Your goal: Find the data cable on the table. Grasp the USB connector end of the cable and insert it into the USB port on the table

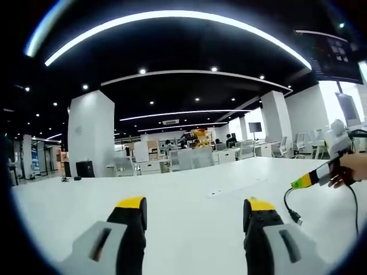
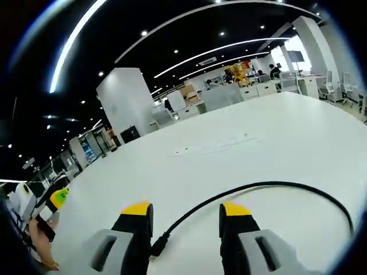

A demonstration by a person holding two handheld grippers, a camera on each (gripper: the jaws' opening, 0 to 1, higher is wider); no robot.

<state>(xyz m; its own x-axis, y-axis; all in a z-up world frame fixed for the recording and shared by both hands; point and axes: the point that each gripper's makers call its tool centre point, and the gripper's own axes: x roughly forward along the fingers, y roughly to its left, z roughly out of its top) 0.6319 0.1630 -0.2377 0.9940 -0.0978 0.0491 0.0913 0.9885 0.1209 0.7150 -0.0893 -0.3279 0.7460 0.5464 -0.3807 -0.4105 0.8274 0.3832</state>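
Note:
A black data cable lies in a wide loop on the white table. Its connector end rests between the jaws of my right gripper, close to the left jaw. The jaws stand apart, so this gripper is open. A faint strip of ports sits further out on the table. My left gripper is open over bare table with nothing between its jaws. In the left gripper view the right gripper comes in from the right, with the cable's connector just below its tip.
The port strip lies ahead of the left gripper. A hand holds the right gripper, and the left gripper appears at the far left. Beyond the table's far edge are a white pillar, desks and chairs.

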